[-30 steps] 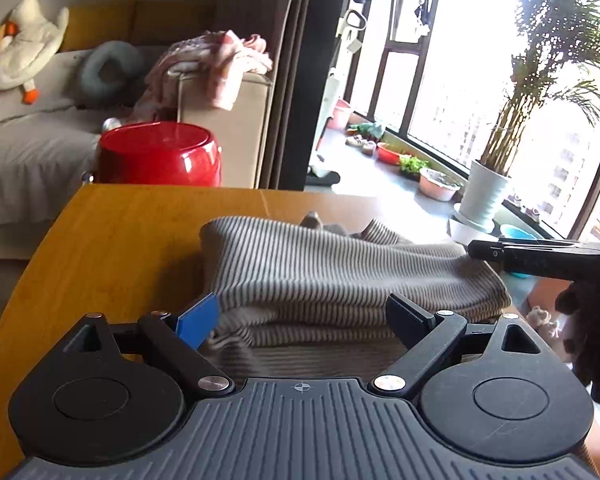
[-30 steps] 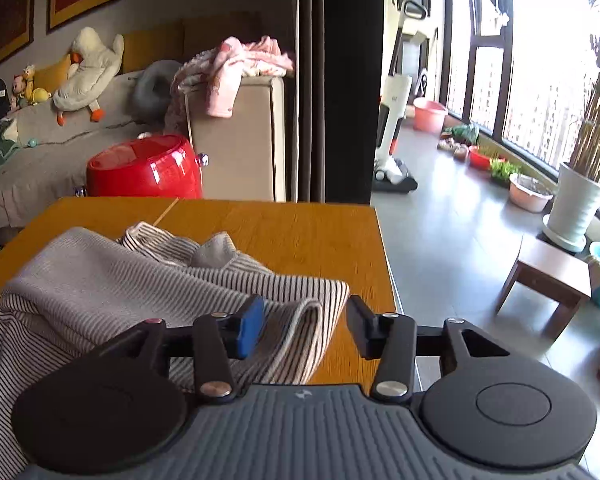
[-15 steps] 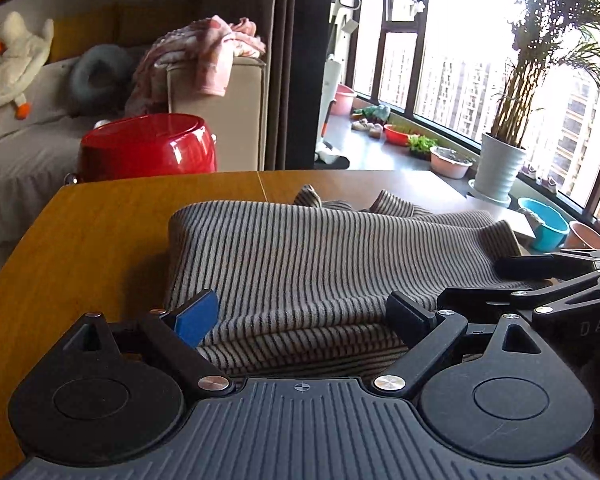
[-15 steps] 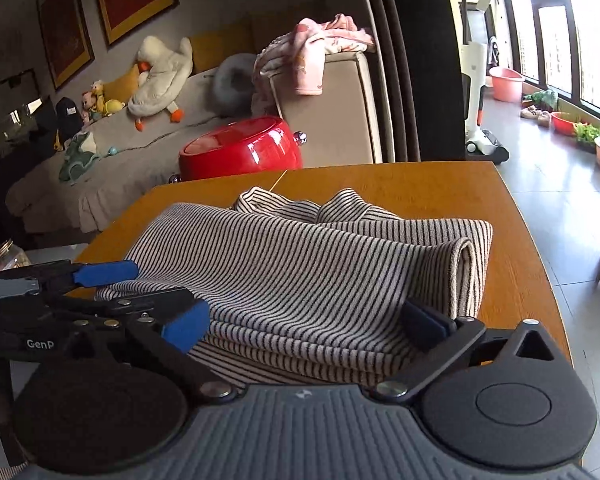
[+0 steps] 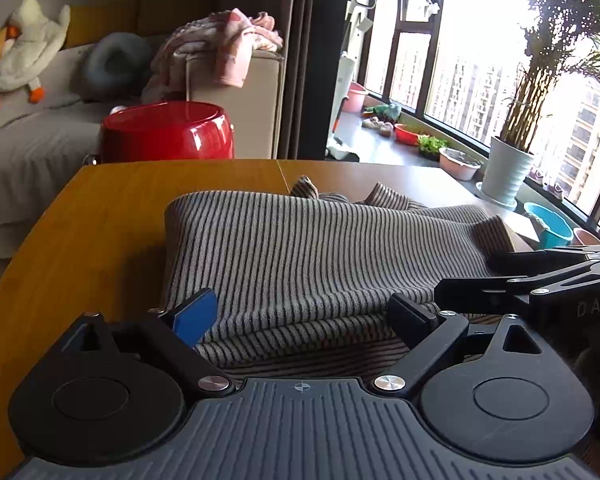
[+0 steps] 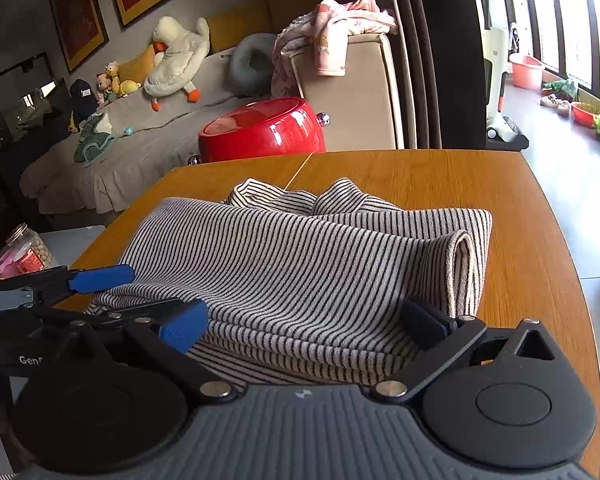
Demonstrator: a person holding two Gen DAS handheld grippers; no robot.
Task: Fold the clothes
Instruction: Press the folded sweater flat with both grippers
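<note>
Both my grippers have dropped toward the table since a second ago, and the right one's jaws have spread wide. Beneath them, the orange-brown wooden table [image 6: 440, 176] carries the grey-and-black striped knit garment [image 6: 300, 256], folded into a thick, layered bundle at the near middle. My right gripper [image 6: 306, 322] stands fully open, straddling the near fold, pads not pressing. My left gripper [image 5: 304, 314] is open too, its fingers either side of the near edge. I judge the knit soft, light and floppy; best pinched at a doubled edge through all layers.
</note>
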